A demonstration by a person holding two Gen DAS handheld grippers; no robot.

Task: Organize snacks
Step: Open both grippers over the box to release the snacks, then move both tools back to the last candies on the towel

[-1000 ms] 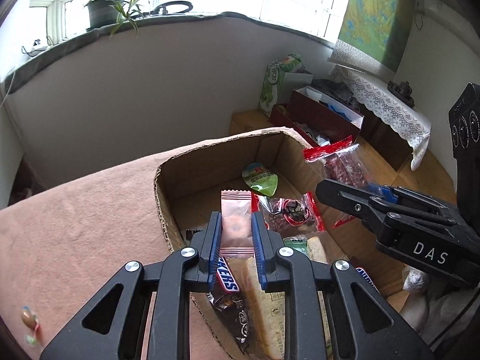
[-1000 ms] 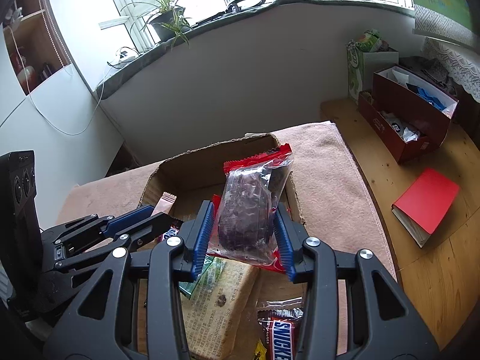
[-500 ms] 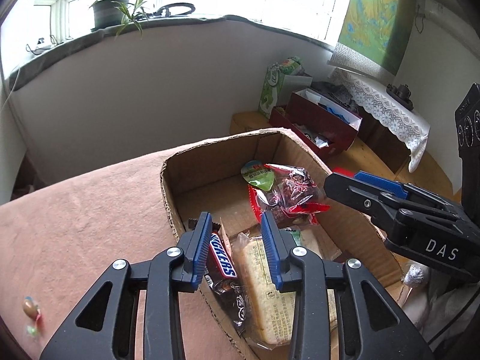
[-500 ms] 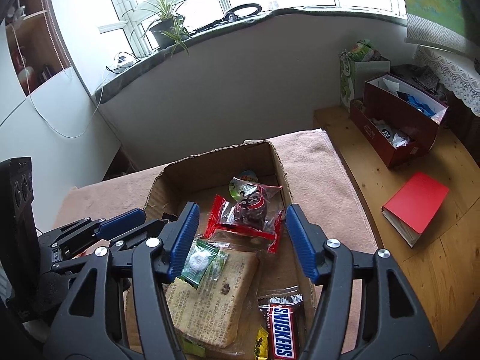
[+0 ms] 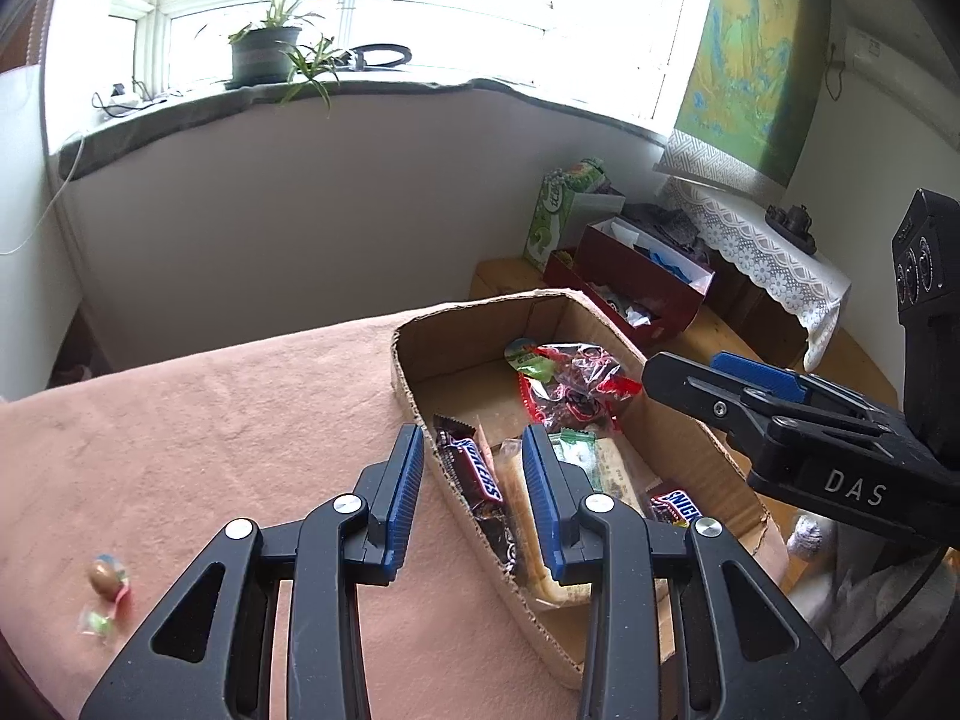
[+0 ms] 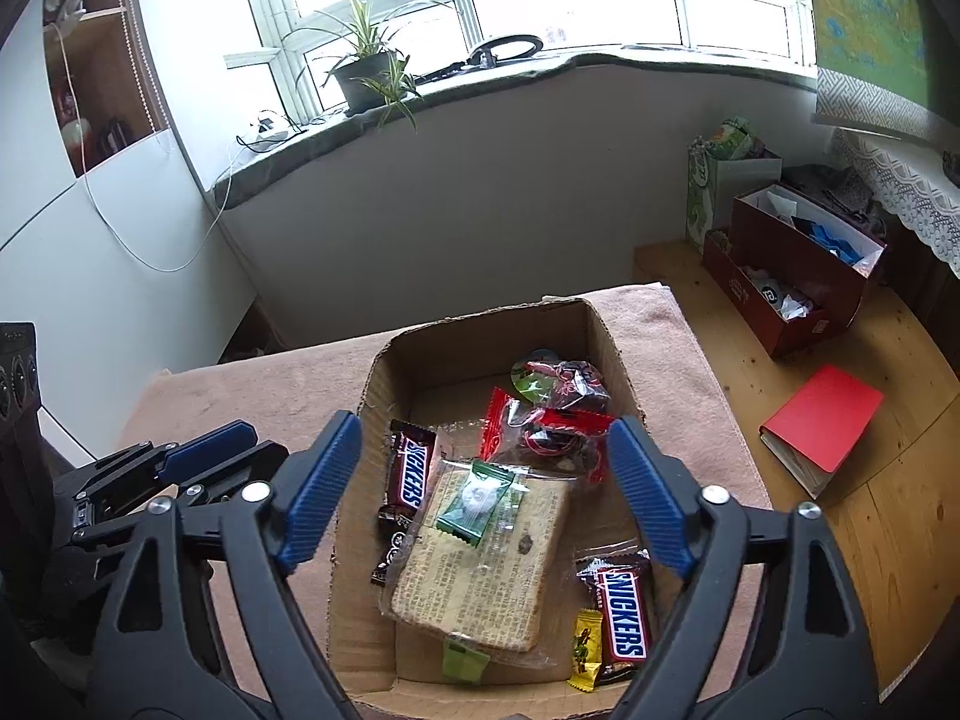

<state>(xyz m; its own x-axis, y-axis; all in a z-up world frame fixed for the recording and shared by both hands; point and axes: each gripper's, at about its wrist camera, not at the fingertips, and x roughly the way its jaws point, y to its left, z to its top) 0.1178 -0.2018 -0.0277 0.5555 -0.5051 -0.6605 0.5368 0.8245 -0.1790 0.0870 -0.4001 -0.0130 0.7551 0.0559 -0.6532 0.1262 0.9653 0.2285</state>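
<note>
An open cardboard box (image 6: pixel 607 354) stands on a pink cloth and holds several snacks. Among them are a red and clear bag of dark pieces (image 6: pixel 558 420), a Snickers bar (image 6: pixel 411 468), a large wrapped cake (image 6: pixel 492 564) with a small green packet (image 6: pixel 480 501) on it, and a second Snickers bar (image 6: pixel 624 612). My right gripper (image 6: pixel 480 426) hovers above the box with its jaws opening wide and nothing between them. My left gripper (image 5: pixel 473 450) is open and empty over the box's near left wall (image 5: pixel 414 378). Two loose candies (image 5: pixel 105 579) lie on the cloth at far left.
The pink cloth (image 5: pixel 240 420) covers the table to the left of the box. On the wooden surface to the right lie a red book (image 6: pixel 822 420), dark red boxes (image 6: pixel 792 276) and a green bag (image 6: pixel 714 180). A white wall and a windowsill stand behind.
The left gripper let go of a pink packet and the right one let go of the red and clear bag, which now lies in the box. Both grippers drew back and up, jaws wider.
</note>
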